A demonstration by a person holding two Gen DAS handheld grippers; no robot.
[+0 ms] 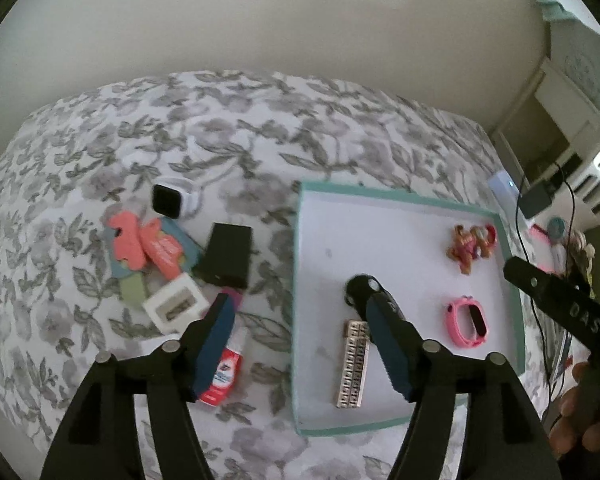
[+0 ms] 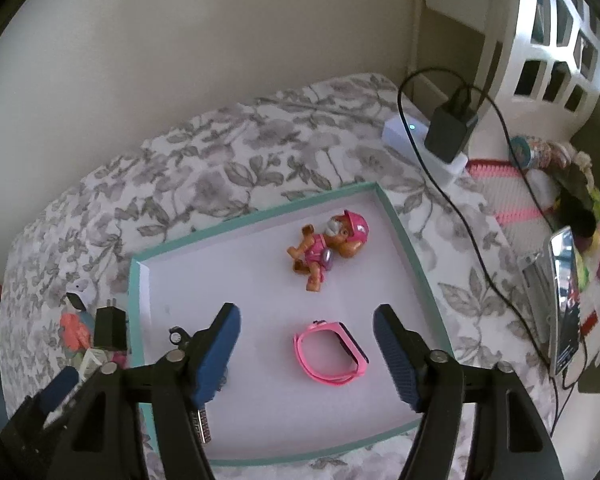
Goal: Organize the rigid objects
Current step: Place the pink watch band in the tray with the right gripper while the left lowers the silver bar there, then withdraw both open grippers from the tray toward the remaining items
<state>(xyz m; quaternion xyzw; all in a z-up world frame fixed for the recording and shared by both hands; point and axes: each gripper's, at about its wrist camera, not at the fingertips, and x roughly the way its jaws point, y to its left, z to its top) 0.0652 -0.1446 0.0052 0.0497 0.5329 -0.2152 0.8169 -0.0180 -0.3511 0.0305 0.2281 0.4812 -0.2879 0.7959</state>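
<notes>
A shallow white tray with a teal rim (image 1: 300, 240) lies on the floral bedspread. In it are a toy pup figure (image 1: 470, 246), a pink watch band (image 1: 466, 320), a small black object (image 1: 358, 286) and a silver metal strap (image 1: 354, 364). My left gripper (image 1: 300, 300) hangs open above the tray's left rim, holding nothing. My right gripper (image 2: 306, 314) is open above the pink watch band (image 2: 332, 356), pads clear of it. The toy pup (image 2: 328, 246) lies farther back. Left of the tray are a white smartwatch (image 1: 174, 200), coral tags (image 1: 148, 248), a black charger block (image 1: 226, 258), a small white box (image 1: 176, 304) and a red bottle (image 1: 222, 376).
A white power strip with a black adapter (image 2: 448, 132) and its cable sits at the bed's far right corner. A white laundry basket (image 2: 548, 40) stands beyond it. A phone (image 2: 566, 300) and colourful clutter lie at the right edge. A wall runs behind the bed.
</notes>
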